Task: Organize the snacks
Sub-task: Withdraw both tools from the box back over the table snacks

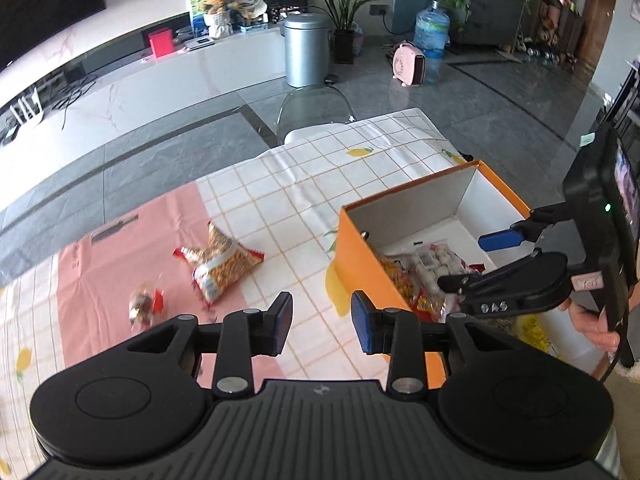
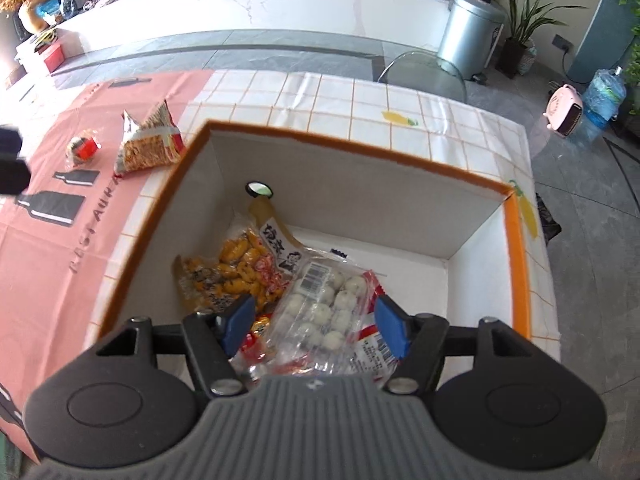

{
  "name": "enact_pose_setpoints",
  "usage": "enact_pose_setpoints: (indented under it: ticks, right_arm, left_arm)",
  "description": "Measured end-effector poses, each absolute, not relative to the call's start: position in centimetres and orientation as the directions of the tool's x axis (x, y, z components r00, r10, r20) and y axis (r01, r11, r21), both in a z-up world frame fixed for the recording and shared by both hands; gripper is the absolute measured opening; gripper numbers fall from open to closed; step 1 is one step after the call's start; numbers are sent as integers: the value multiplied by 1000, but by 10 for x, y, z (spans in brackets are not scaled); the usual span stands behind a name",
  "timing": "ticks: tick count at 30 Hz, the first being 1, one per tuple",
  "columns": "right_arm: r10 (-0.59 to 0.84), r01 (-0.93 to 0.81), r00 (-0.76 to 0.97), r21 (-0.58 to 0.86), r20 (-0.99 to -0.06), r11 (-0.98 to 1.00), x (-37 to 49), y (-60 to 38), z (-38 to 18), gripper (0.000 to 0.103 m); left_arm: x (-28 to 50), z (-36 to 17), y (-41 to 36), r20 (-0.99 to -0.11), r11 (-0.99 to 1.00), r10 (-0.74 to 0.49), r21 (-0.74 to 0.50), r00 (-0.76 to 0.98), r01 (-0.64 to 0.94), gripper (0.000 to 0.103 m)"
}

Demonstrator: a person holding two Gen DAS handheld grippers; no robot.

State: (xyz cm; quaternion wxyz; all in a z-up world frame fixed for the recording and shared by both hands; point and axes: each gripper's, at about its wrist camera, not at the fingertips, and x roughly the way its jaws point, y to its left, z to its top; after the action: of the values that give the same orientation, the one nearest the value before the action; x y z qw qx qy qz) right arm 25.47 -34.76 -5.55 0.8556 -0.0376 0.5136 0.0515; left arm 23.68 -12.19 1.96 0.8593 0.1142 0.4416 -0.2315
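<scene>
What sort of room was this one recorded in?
Likely a home living or dining area: a table under a checked tablecloth, a long TV-style console with a plush toy, potted plant and water jug.

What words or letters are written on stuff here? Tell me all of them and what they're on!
"RESTAUR", partly blurred: along the pink tablecloth.
Large Chinese characters, too skewed to read surely: on the yellow-topped snack packet in the orange box.
Barcode digits, too small: on the bag of white balls.
Print on the triangular snack bag: too blurred.
Raised marks on the right gripper: unclear.
</scene>
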Motion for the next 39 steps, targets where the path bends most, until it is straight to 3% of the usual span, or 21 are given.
enact_pose_setpoints:
  ticks: [9,18,24,39]
  right_arm:
    - [22,-76,568,-25,-823,997,201,-315,-14,66]
    - [106,-85,700,65,-706,994,136,-259,22,66]
    - [123,-69,755,109,-645,992,99,-211,5,66]
    - [103,-58,747,89,-657,994,131,-150,-47,66]
  left_arm:
    - [187,29,-60,-770,918,-295,-65,565,391,41]
    - [142,31,-18,-705,946,-293,-113,646,305,43]
    - [120,21,1,-666,955,-285,-133,690,266,43]
    - [168,-25,37,-699,950,-310,-248,644,188,42]
